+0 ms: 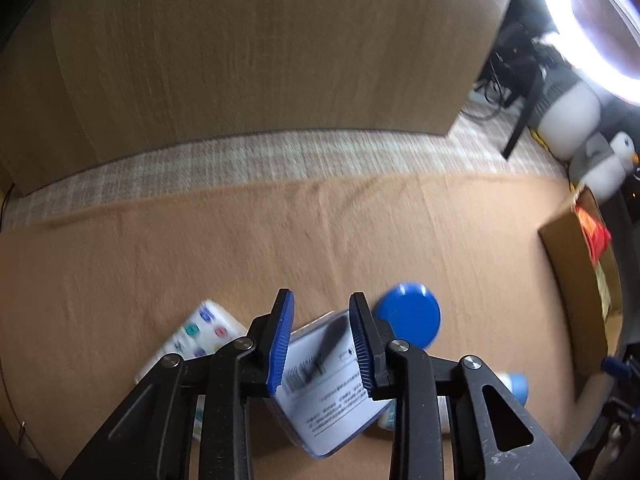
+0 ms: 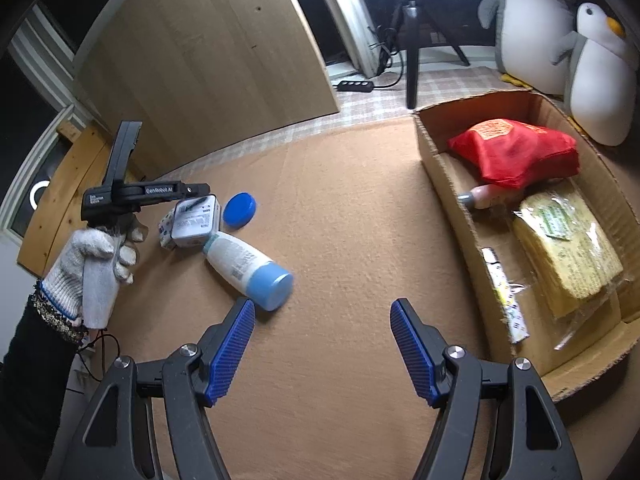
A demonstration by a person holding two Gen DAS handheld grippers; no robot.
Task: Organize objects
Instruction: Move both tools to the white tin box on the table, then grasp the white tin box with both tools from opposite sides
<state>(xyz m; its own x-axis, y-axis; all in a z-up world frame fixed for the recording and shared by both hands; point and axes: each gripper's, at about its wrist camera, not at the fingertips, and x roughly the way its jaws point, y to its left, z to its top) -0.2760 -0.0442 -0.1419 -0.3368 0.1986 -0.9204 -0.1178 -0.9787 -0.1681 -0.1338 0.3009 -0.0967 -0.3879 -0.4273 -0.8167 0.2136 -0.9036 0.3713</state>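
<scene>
Step in hand: pickup. Left claw (image 1: 322, 344), spread, straddles the labelled tin (image 1: 324, 392) directly beneath it; closing comes next. Right claw (image 2: 322, 350), spread and empty, has the cardboard box (image 2: 448, 184) ahead-right.

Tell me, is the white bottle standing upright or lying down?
Lying down: the bottle rests on its side on the brown cloth, blue cap toward the camera.

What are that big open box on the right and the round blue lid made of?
The big open brown box looks like corrugated cardboard: matte, with raw folded edges. The round blue lid looks like smooth moulded plastic, with a slight sheen, though it is too blurred in the left view to be sure.
</scene>
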